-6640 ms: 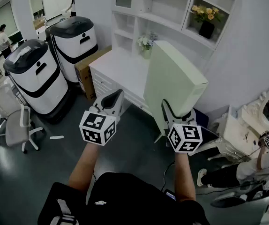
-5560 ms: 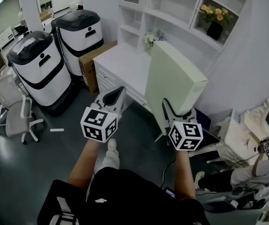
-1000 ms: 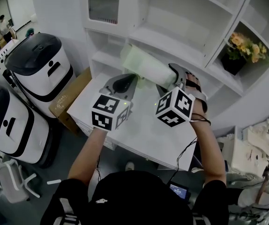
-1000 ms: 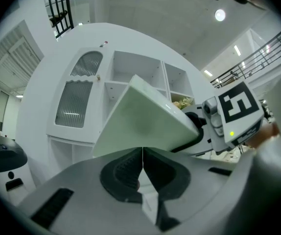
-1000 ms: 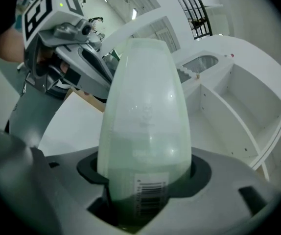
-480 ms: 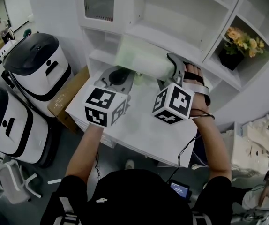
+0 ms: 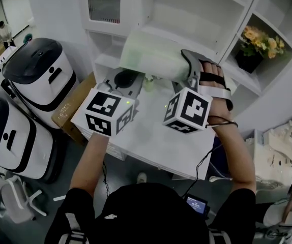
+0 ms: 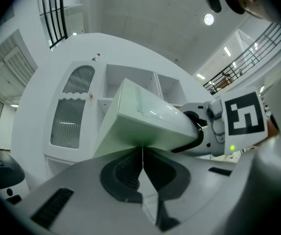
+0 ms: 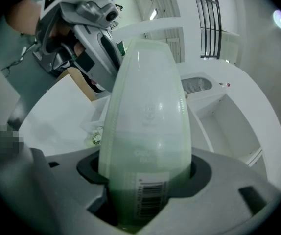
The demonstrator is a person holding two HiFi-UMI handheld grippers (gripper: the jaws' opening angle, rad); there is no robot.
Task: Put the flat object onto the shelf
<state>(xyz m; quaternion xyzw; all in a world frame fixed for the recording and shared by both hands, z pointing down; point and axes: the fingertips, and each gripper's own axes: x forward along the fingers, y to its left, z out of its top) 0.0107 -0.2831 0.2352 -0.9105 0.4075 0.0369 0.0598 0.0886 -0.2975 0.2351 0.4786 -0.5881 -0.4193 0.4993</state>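
The flat object is a pale green box (image 7: 151,60), lying level and raised before the lower opening of the white shelf unit (image 7: 186,37). My right gripper (image 7: 191,67) is shut on the box's near right end; a barcode label shows between its jaws in the right gripper view, on the box (image 9: 148,116) held by the right gripper (image 9: 148,182). My left gripper (image 7: 125,80) is shut, its tips just under the box's left side. In the left gripper view the box (image 8: 140,121) sits right over the closed left gripper (image 8: 142,153), with the right gripper (image 8: 219,126) at its far end.
A white desk (image 7: 151,136) stands below the shelves with a small flower vase (image 7: 148,83) on it. A dark pot of yellow flowers (image 7: 251,60) fills the right shelf cell. Two white-and-black machines (image 7: 39,75) and a cardboard carton (image 7: 72,111) stand at the left.
Both grippers have risen with the box, which now sits higher against the shelf front. Earlier it was carried upright across the room; it now lies flat.
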